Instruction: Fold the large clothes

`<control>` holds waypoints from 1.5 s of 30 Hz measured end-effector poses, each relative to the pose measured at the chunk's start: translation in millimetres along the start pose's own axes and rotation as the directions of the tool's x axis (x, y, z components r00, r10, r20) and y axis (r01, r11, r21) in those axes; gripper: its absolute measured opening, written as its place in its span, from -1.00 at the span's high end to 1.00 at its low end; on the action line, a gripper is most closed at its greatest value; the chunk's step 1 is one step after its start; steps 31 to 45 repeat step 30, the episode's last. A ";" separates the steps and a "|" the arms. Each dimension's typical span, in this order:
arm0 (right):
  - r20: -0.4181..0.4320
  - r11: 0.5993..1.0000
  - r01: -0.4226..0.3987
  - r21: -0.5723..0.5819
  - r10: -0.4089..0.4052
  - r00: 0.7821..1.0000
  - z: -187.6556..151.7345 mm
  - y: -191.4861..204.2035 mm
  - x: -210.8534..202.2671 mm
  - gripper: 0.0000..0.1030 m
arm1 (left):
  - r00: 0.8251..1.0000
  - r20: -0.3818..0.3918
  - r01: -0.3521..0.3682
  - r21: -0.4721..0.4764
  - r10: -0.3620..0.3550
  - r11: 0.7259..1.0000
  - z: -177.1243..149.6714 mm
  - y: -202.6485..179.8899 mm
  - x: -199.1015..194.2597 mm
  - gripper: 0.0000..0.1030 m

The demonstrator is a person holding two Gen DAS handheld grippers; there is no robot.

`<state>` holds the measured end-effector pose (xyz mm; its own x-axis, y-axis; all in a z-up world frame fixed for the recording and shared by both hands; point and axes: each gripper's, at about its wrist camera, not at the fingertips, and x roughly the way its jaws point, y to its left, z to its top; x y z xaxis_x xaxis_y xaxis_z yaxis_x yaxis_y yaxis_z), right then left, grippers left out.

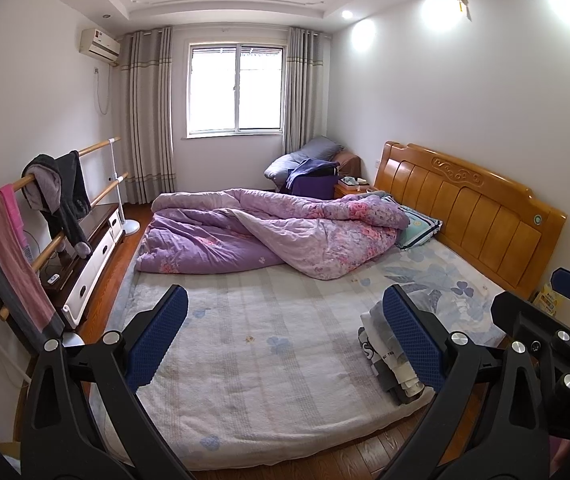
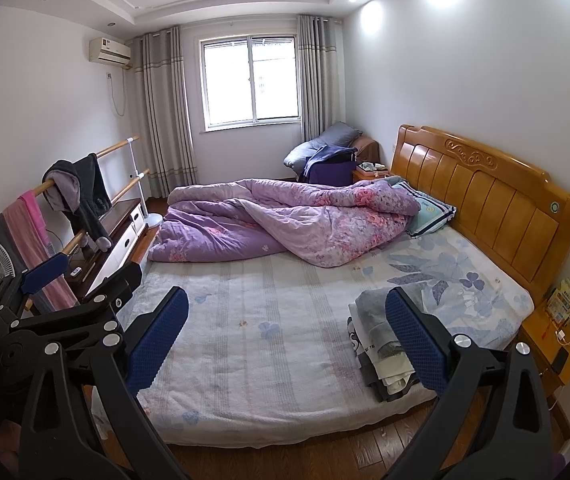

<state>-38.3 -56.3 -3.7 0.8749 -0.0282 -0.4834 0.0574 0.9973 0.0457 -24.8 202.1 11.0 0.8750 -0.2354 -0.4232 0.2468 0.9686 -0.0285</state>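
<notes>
1. Bedroom setting: a bed (image 1: 269, 380) with a pale striped and flower-print sheet fills the middle of both wrist views, with a wooden headboard (image 1: 469, 208) to the right and a window (image 1: 237, 88) on the far wall.
2. Far half of the bed: a crumpled purple floral quilt (image 1: 269, 232) lies across it, with a pillow (image 1: 421, 228) at its headboard end.
3. Task item: a small stack of clothes (image 2: 381, 348), grey and white with some dark print, sits near the bed's near right corner. It already looks folded or roughly piled; how many garments it holds cannot be told.
4. Left tool (image 1: 285, 340): released, blue-padded jaws spread wide, nothing between them. It hangs above the near edge of the bed, clear of the sheet.
5. Right tool (image 2: 285, 340): likewise released and empty, jaws spread wide, held at a similar height beside the left one.
6. Governing relation: the stack lies ahead and to the right of both tools, partly hidden behind each view's right-hand finger. Its long axis appears to run from the near bed edge away toward the quilt. The right tool is judged the nearer of the two.
7. Estimated stage: no garment is gripped or spread on the open sheet, so folding has not begun on any item.
8. Other fabric: clothes hang on a rail (image 1: 65, 184) at the left wall, well apart from both tools.
</notes>
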 end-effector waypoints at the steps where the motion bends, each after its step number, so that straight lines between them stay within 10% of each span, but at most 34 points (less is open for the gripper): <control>1: -0.001 1.000 -0.001 0.001 0.001 1.000 0.0 0.3 -0.1 -0.85 | 1.000 0.000 0.001 -0.001 -0.001 1.000 -0.2 0.7 -0.5 -0.90; 45: -0.032 1.000 -0.003 0.007 0.003 0.999 -4.7 8.0 14.1 -0.85 | 1.000 -0.031 0.007 -0.001 -0.007 1.000 -1.5 14.6 13.5 -0.90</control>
